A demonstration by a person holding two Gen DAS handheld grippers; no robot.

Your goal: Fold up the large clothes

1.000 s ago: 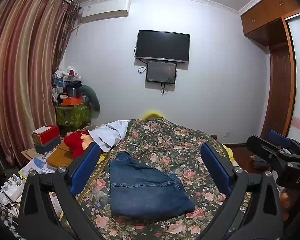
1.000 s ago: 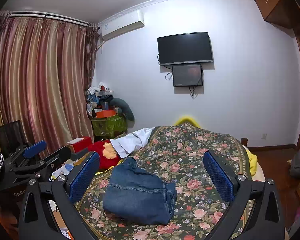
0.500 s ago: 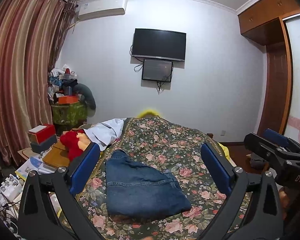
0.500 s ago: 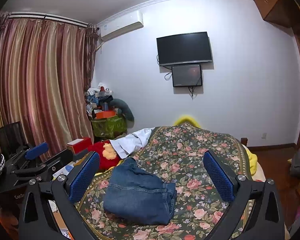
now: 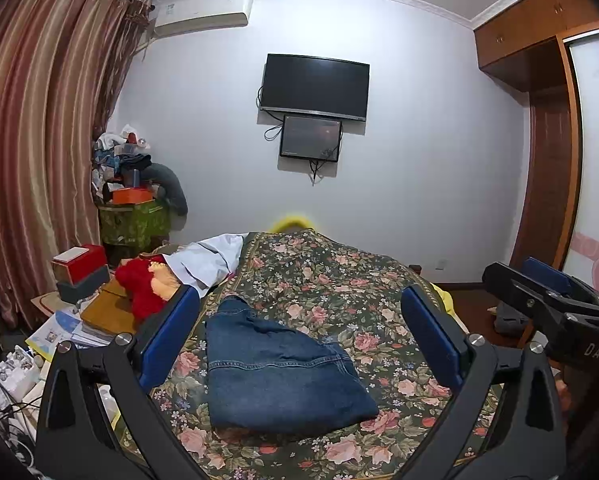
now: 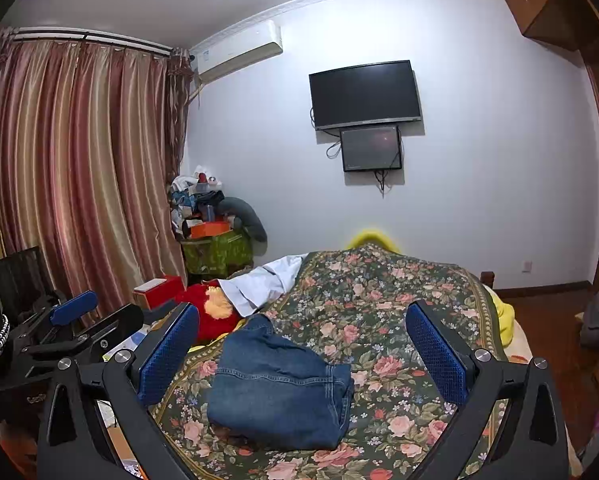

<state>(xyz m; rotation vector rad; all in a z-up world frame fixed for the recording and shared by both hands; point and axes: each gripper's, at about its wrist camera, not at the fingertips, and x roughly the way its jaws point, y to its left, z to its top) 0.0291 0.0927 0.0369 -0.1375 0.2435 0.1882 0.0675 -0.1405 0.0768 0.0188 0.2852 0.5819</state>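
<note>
Folded blue jeans [image 5: 277,376] lie on the floral bedspread [image 5: 339,280] near the bed's front left. They also show in the right wrist view [image 6: 277,390]. My left gripper [image 5: 299,336] is open and empty, held above and behind the jeans, its blue pads wide apart. My right gripper [image 6: 303,352] is open and empty too, held above the jeans. Each gripper shows at the edge of the other's view: the right one [image 5: 547,300] and the left one [image 6: 71,320].
A white garment [image 5: 211,260] and a red plush toy [image 5: 139,288] lie at the bed's left edge. Boxes and papers [image 5: 79,308] crowd a low table on the left. A cluttered green box [image 5: 135,216] stands by the curtain [image 5: 31,152]. A wardrobe [image 5: 551,160] is at right.
The left gripper has drifted slightly, so the room shifts a little in its view. The right gripper has barely moved. The jeans lie still.
</note>
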